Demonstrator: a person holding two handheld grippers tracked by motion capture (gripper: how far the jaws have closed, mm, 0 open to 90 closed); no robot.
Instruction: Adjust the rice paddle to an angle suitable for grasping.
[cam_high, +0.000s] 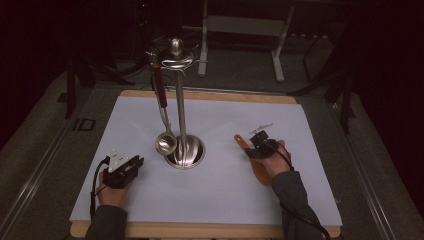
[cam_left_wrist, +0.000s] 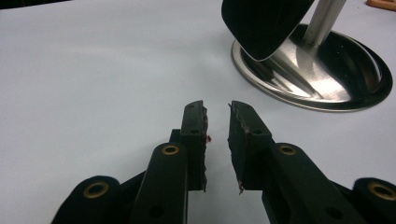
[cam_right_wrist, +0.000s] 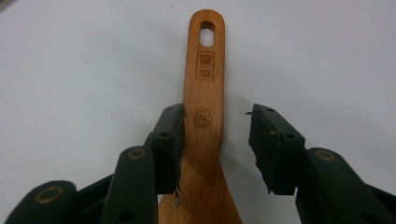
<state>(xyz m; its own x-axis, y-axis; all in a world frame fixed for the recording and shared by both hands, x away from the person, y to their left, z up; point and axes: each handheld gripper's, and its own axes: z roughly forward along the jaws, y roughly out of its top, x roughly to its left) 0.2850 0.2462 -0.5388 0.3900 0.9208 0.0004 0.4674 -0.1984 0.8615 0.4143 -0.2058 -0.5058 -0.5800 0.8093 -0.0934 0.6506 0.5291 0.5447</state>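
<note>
- The right gripper (cam_right_wrist: 215, 140) is sitting low over a wooden spatula (cam_right_wrist: 204, 93), its jaws spread wide and straddling the handle; one jaw is touching or nearly touching the handle's edge, while the other is standing clear of it with white surface showing between.
- The wooden spatula is lying flat on the white mat (cam_high: 220, 185), to the right of the stand, with its handle pointing away from the person's right hand (cam_high: 270, 167).
- The handle is carrying burned-in markings: a small square stamp with characters too fine to read just below the oval hanging hole, and a round logo lower down that is also not legible.
- In the high view, the right gripper (cam_high: 261, 145) is resting over the spatula (cam_high: 241, 142), whose handle end is poking out toward the stand.
- The left gripper (cam_left_wrist: 217, 135) is hovering just above the mat with its jaws parted by a narrow gap and nothing between them; in the high view the left gripper (cam_high: 122, 170) is sitting well left of the stand.
- A steel stand (cam_high: 181, 105) is rising from a round base (cam_left_wrist: 327, 74) near the mat's centre.
- A ladle (cam_high: 162, 110) is hanging from the stand's top, its bowl just beside the base.
</note>
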